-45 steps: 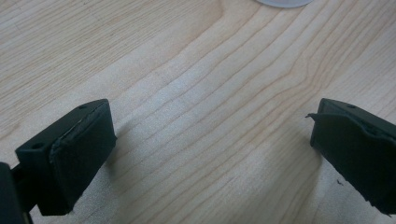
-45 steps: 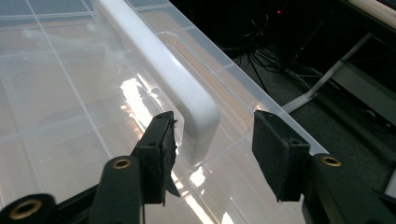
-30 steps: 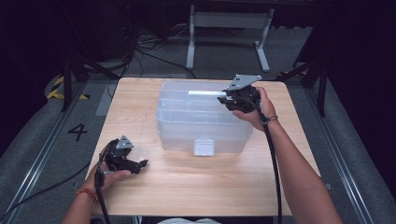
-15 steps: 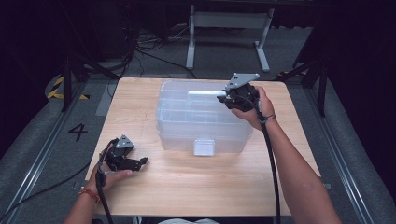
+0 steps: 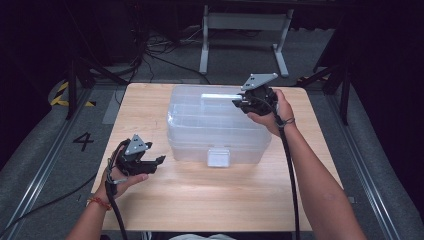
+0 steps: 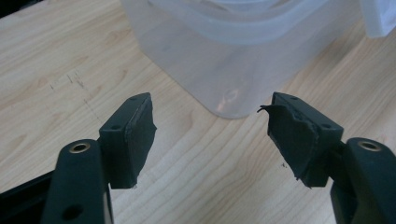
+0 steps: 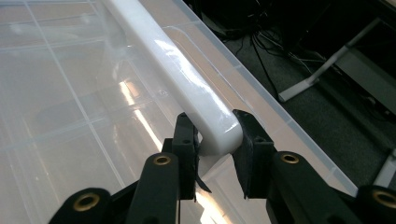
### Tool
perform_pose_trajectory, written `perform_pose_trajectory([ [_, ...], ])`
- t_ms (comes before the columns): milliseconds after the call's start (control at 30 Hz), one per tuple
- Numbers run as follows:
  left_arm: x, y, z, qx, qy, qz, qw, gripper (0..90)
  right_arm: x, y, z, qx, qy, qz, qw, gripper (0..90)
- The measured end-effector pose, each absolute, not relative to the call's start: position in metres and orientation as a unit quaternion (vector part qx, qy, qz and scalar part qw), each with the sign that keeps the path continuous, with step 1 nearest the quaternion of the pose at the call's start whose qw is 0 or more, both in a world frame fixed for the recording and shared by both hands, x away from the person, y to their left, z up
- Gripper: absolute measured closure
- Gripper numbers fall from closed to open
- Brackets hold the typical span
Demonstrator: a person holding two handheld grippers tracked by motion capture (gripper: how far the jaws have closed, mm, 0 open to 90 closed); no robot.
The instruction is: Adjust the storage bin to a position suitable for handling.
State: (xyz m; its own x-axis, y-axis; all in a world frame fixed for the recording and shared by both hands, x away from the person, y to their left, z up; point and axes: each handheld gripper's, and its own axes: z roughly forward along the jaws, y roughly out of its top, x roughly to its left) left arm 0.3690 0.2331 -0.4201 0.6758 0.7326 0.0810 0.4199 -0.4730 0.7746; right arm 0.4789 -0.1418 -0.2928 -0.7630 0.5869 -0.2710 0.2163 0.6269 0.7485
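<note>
One clear plastic bin carries a white handle, pinched by your right claw. Your left claw, just closing, stands spread and empty before its corner. A "4" marks the floor.

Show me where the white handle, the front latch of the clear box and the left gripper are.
white handle (image 7: 187, 79), right gripper view, middle of the bar
front latch (image 5: 218, 157), high view, centre of the white flap
left gripper (image 6: 210, 135), left gripper view, midway between its fingertips

Dark room w/ grey carpet floor, black cables behind the light wood bench, a grey metal stand, yellow-black tape, number 4.
</note>
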Motion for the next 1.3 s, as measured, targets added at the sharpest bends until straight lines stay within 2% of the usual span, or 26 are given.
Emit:
perform_pose_trajectory([
  [233,0.375,0.228,-0.411,0.818,0.362,0.204,0.398,46.3,0.483,-0.141,-0.289,0.244,0.866,0.36,0.246,72.3],
  [433,0.379,0.219,-0.404,0.817,0.356,0.216,0.399,47.5,0.484,-0.141,-0.287,0.247,0.866,0.359,0.244,72.2],
  [967,0.387,0.213,-0.398,0.805,0.354,0.234,0.416,44.9,0.486,-0.141,-0.287,0.252,0.863,0.363,0.245,71.6],
  [1300,0.387,0.215,-0.393,0.802,0.355,0.237,0.418,40.6,0.475,-0.154,-0.281,0.24,0.858,0.379,0.251,55.3],
])
